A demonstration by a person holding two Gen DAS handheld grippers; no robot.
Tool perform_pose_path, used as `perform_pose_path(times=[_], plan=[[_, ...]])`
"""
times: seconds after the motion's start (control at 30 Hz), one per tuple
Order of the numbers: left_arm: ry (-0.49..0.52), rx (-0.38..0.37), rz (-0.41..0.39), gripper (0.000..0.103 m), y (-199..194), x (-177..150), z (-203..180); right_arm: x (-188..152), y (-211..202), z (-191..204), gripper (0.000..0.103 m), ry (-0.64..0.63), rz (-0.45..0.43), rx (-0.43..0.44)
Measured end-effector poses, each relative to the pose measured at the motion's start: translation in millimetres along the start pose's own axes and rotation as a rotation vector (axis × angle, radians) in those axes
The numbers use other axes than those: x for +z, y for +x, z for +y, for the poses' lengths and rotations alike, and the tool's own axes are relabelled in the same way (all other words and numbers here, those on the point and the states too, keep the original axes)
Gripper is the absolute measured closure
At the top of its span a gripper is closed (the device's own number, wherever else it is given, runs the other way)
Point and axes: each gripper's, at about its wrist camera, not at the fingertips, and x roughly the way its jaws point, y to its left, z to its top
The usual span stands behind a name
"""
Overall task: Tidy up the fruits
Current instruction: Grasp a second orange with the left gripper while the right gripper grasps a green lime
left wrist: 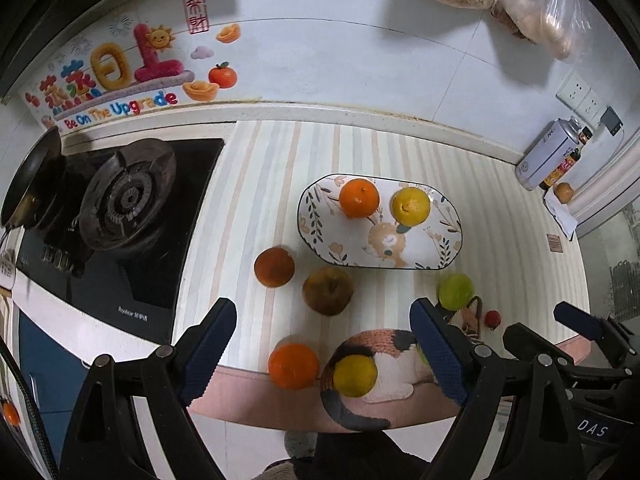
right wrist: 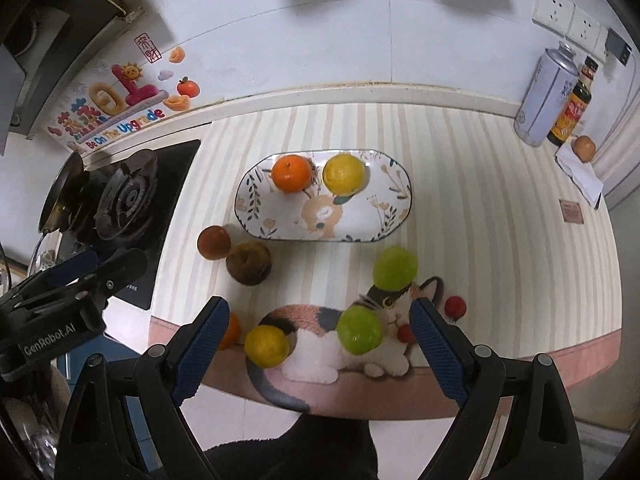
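Note:
An oval rabbit-print plate [left wrist: 436, 248] [right wrist: 256, 208] holds an orange [left wrist: 359, 197] [right wrist: 291, 173] and a yellow citrus [left wrist: 411, 206] [right wrist: 343, 174]. On the striped mat lie a dark red-brown fruit [left wrist: 274, 267] [right wrist: 214, 242], a brown apple [left wrist: 327, 291] [right wrist: 248, 263], an orange [left wrist: 293, 366] [right wrist: 231, 332], a yellow citrus [left wrist: 355, 375] [right wrist: 266, 346], two green fruits [right wrist: 395, 269] [right wrist: 359, 331] and two small red fruits [right wrist: 455, 306] [right wrist: 405, 334]. My left gripper [left wrist: 322, 356] is open above the near orange and yellow citrus. My right gripper [right wrist: 316, 354] is open and empty above the near green fruit.
A gas stove [left wrist: 128, 200] [right wrist: 128, 200] with a pan [left wrist: 32, 184] is on the left. A white canister [right wrist: 544, 96], a sauce bottle [right wrist: 572, 108] and a brown fruit [right wrist: 584, 148] stand at the back right. The counter's front edge [right wrist: 360, 396] is just below the grippers.

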Motion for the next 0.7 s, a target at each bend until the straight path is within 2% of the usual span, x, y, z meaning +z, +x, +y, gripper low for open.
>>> perform_pose_path(times=[0.1,0.2,0.43,0.7], plan=[[-0.009,0.015,0.016,0.014,5,-8,8,-11,11,-7,0.009,0.023,0.027,-0.005],[0.005,0.043,0.065,0.0,24,-19,16,-23,36,-17,0.009,0.052,0.084,0.003],[0.009,0.094,0.216,0.0,87,-49,29,-48,107,-41,0.009,0.138,0.218,0.012],[0.034,0.143,0.348,0.0,153,-67,32,-61,152,-63,0.009,0.191,0.263,-0.03]])
